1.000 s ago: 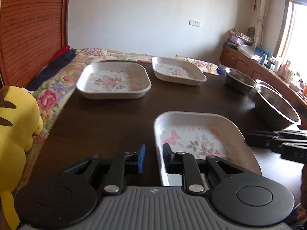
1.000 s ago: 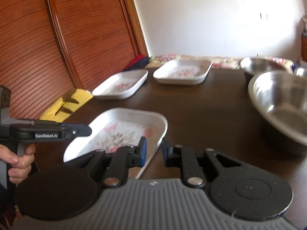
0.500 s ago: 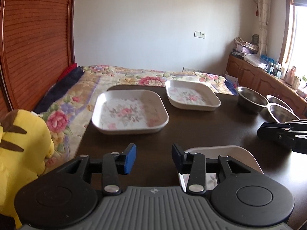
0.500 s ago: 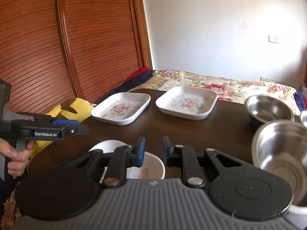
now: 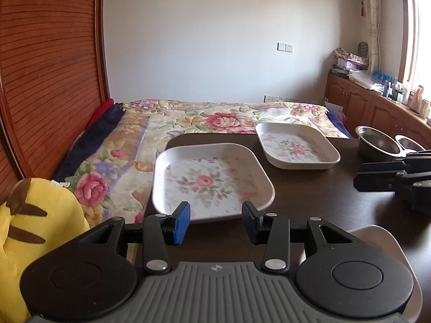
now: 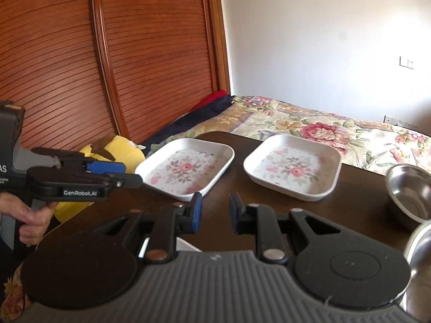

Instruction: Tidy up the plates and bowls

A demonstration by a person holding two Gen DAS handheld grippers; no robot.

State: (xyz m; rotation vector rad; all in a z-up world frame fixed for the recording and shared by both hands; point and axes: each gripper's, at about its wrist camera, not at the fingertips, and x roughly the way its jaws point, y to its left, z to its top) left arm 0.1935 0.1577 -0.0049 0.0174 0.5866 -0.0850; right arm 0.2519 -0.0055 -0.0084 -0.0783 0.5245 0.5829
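Plates and bowls on a dark table (image 5: pixel 309 202). Two square white floral plates lie flat and apart from each other at the far part of the table: the near-left plate (image 5: pixel 210 180) (image 6: pixel 186 167) and the far-right plate (image 5: pixel 296 145) (image 6: pixel 293 167). A third white plate (image 5: pixel 377 235) lies closest to the cameras, its rim showing behind the body of the left tongs; its pattern is hidden. Steel bowls stand at the right edge of the table: a small bowl (image 5: pixel 377 142) (image 6: pixel 409 191), and a larger bowl (image 6: pixel 420 245) cut off by the frame in the right wrist view. Left tongs (image 5: pixel 215 223): released, blue pads parted with a wide gap, empty, above the table just short of the near-left plate. Right tongs (image 6: pixel 212 212): released, pads parted by a narrower gap, empty, pointing between the two floral plates. A hand (image 6: pixel 29 218) grips the handle of the left tongs, seen in side view. Beyond the table: a bed with a floral cover (image 5: pixel 188 121), a yellow plush toy (image 5: pixel 35 231) at left, and a slatted wooden door (image 6: pixel 121 53).
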